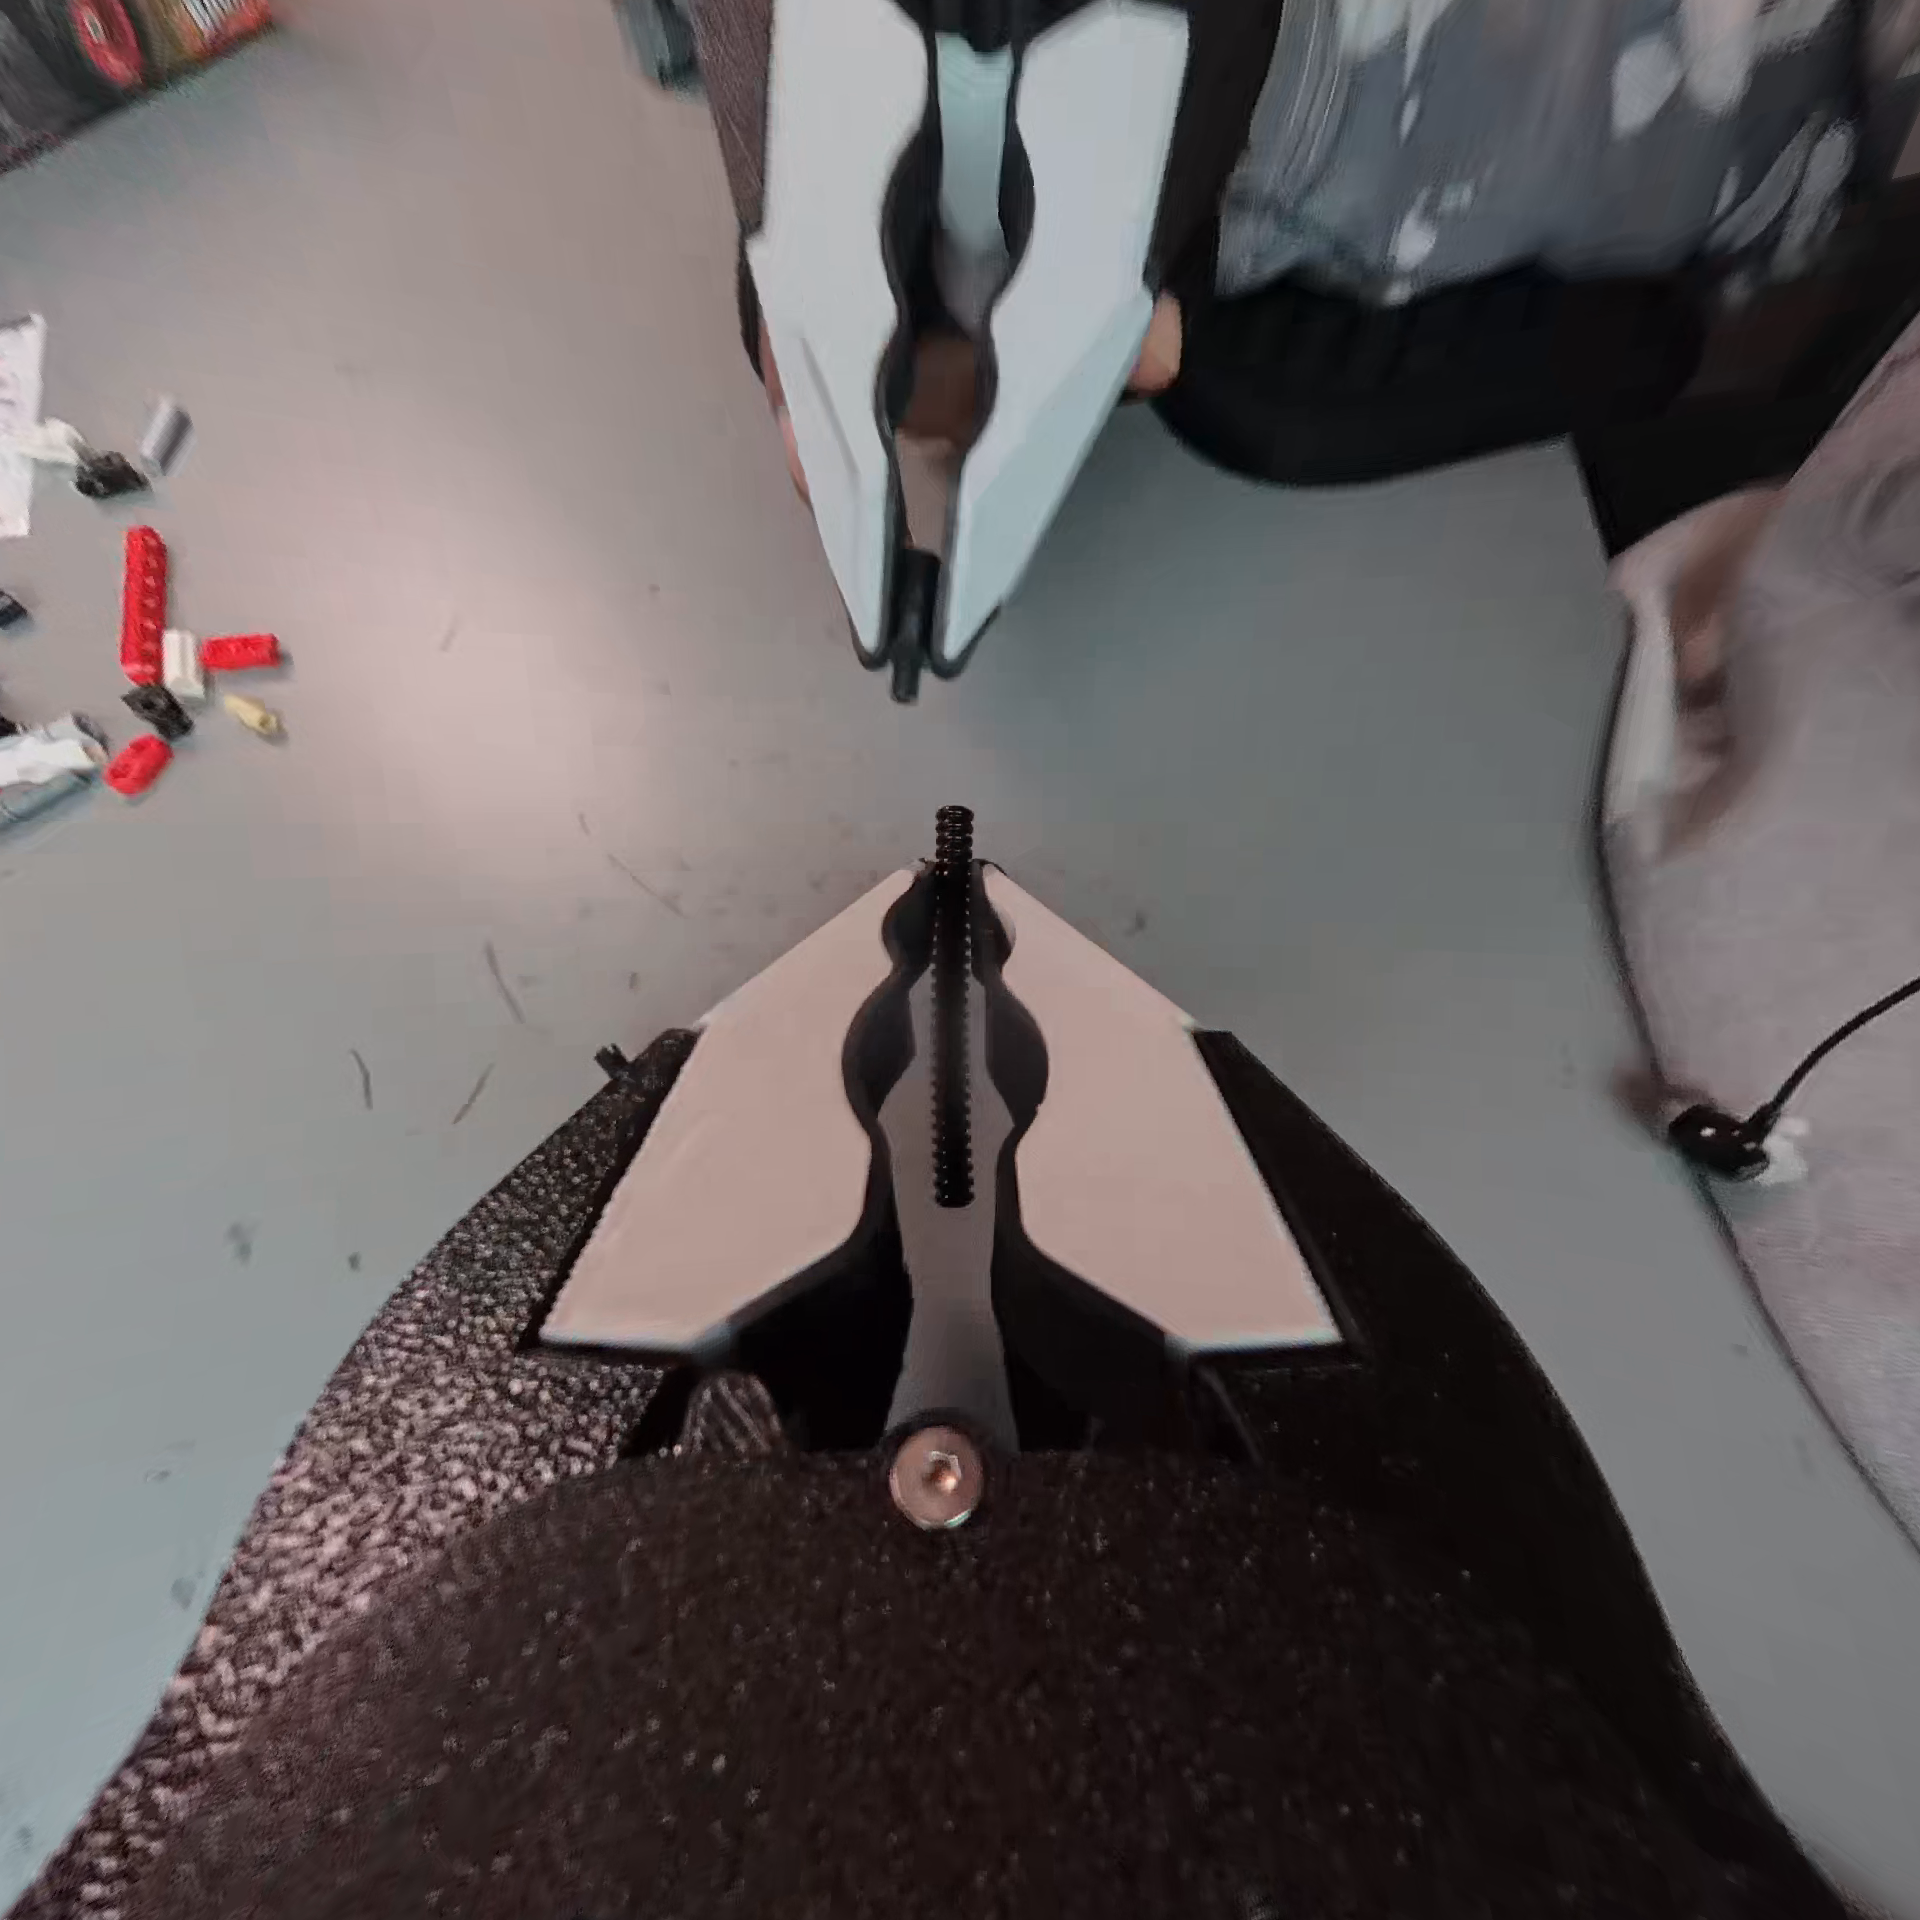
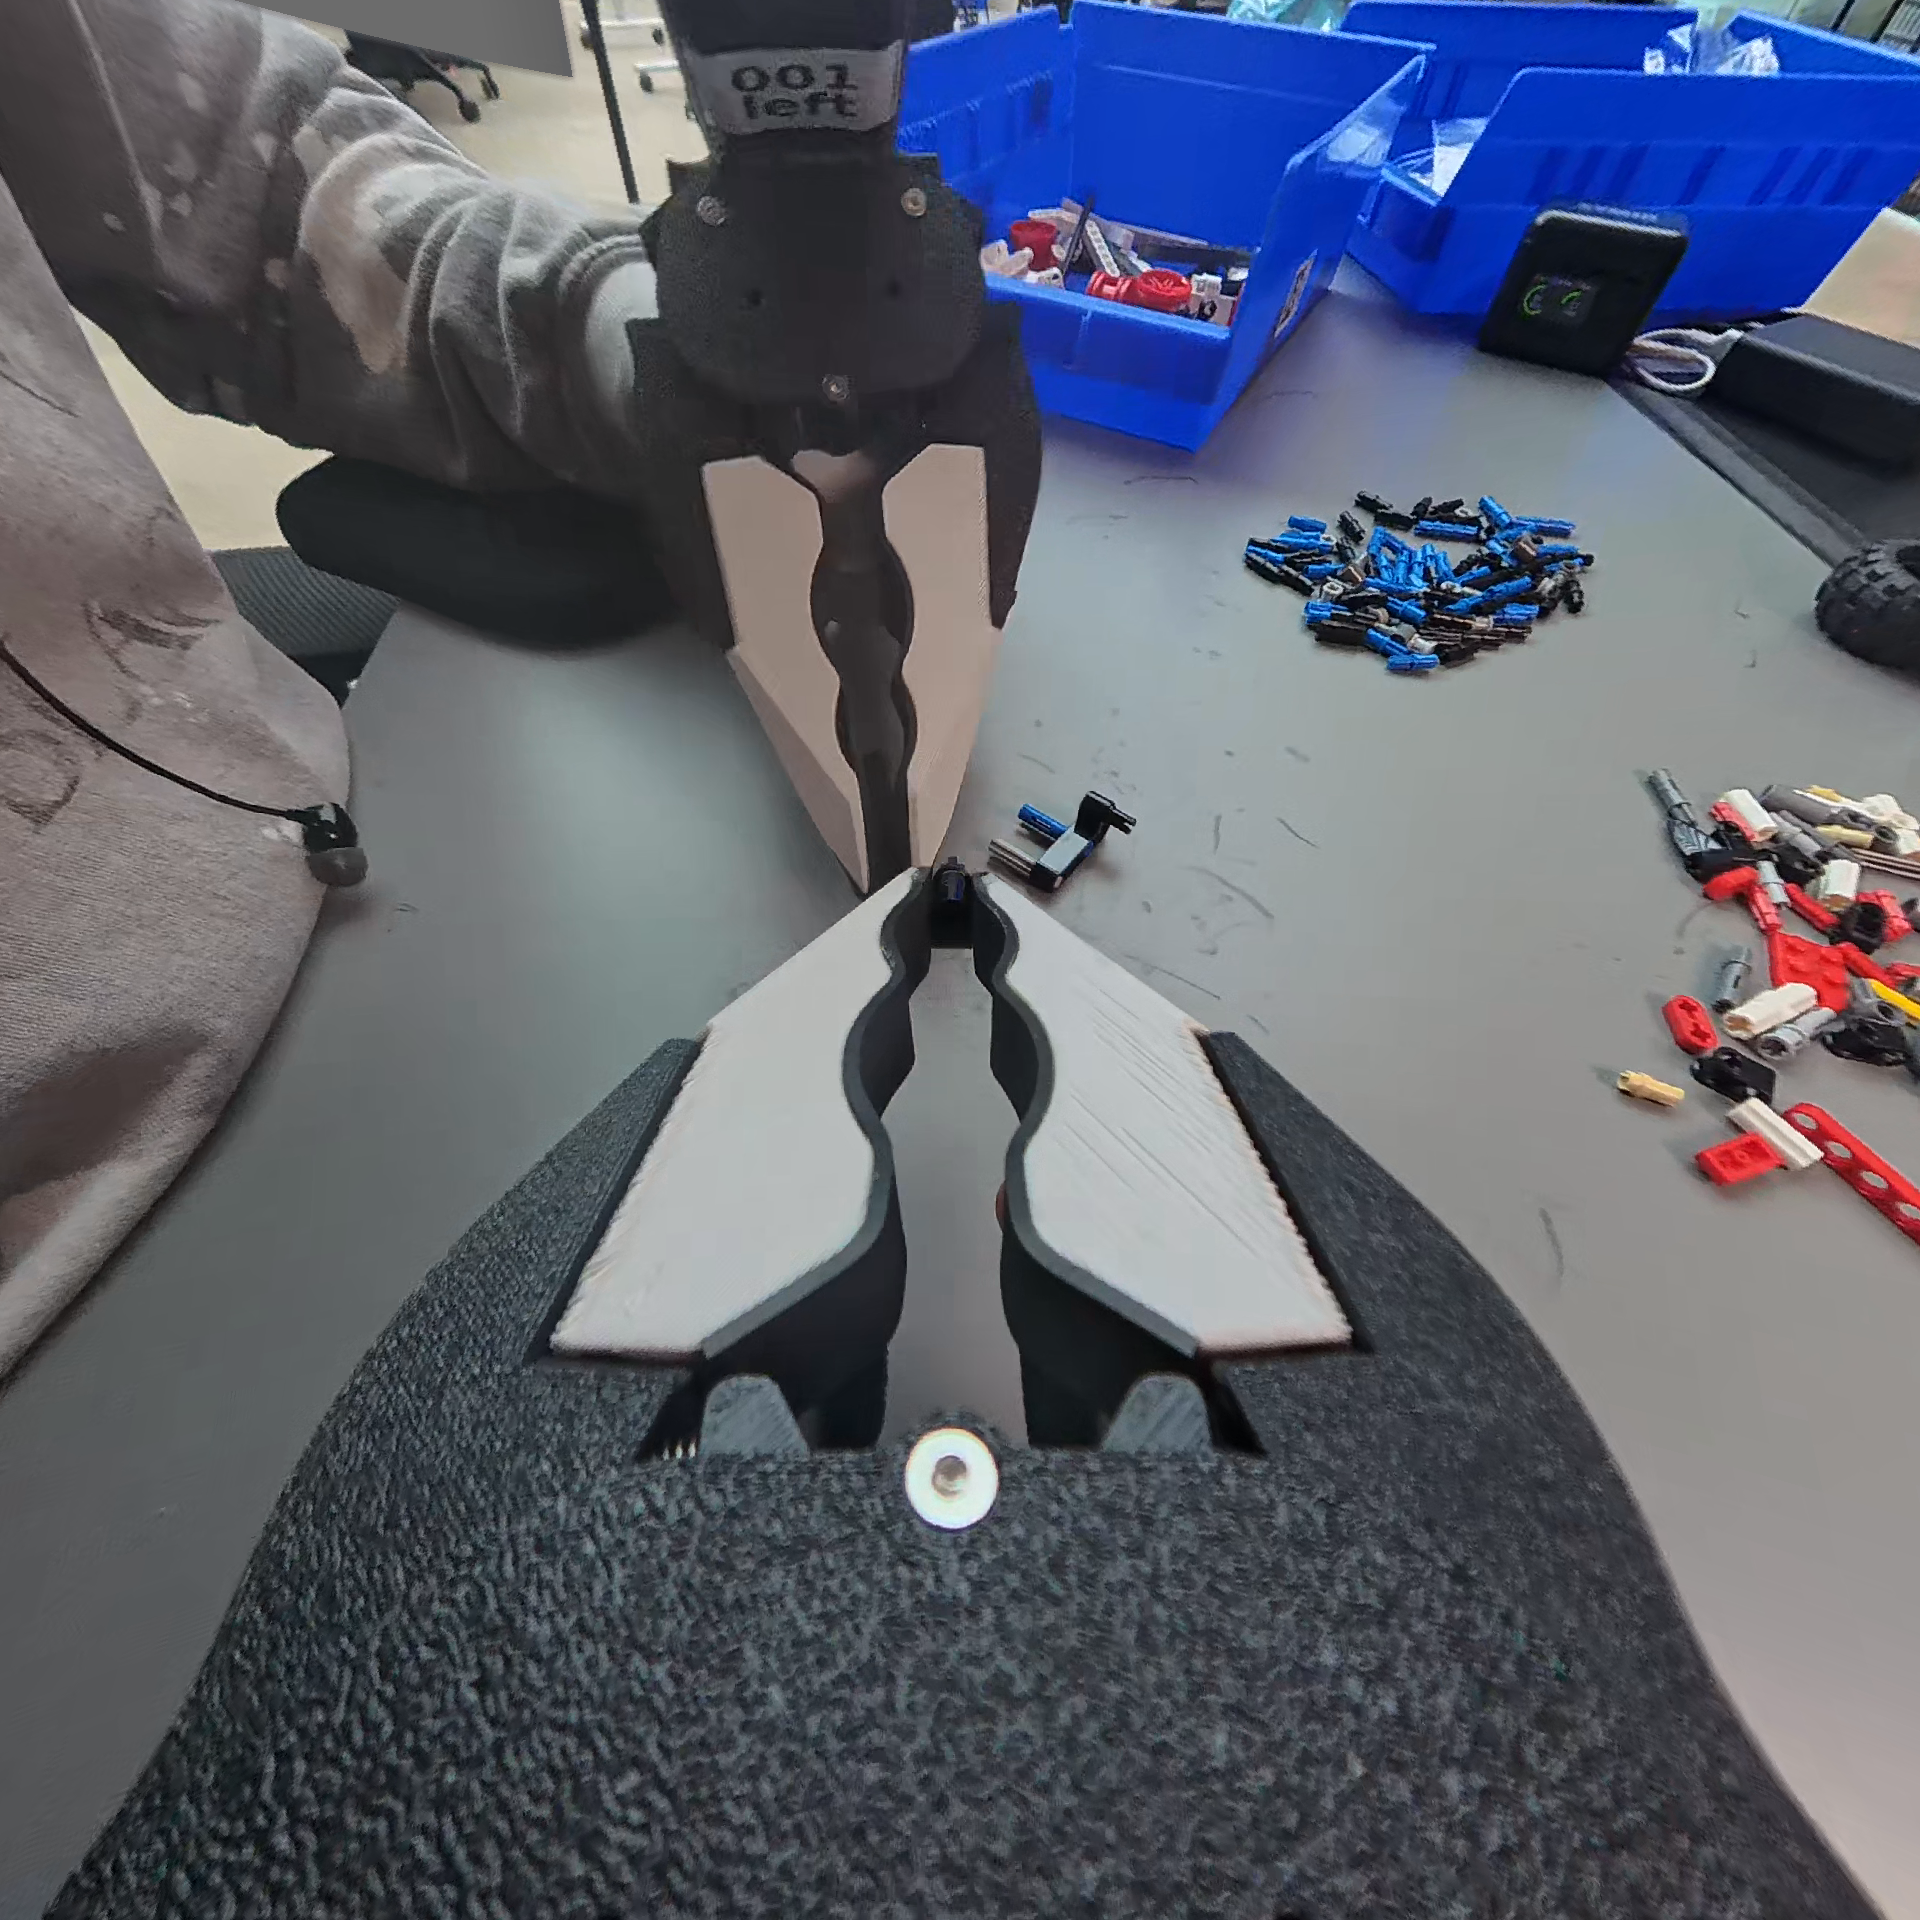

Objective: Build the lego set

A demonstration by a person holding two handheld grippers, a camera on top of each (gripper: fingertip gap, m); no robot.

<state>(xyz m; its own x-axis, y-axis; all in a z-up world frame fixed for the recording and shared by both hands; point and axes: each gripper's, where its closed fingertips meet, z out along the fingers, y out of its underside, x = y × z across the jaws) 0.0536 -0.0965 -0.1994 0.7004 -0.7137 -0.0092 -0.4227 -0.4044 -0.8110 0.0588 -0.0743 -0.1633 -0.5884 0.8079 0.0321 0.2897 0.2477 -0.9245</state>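
In the left wrist view my left gripper is shut on a thin black ribbed rod that lies along the gap and sticks out a little past the fingertips. Facing it, the right gripper is shut on a small black pin that points at the rod's tip, a short gap apart. In the right wrist view my right gripper pinches the black pin at its fingertips. The left gripper stands just beyond, tips nearly meeting mine.
On the grey table lie a small black-and-blue assembly, a pile of blue and black pins and mixed red, white and grey pieces. Blue bins, a tyre and a black device stand farther back. Loose pieces lie at the left. Spacing between my two grippers at the tips: around 4 centimeters.
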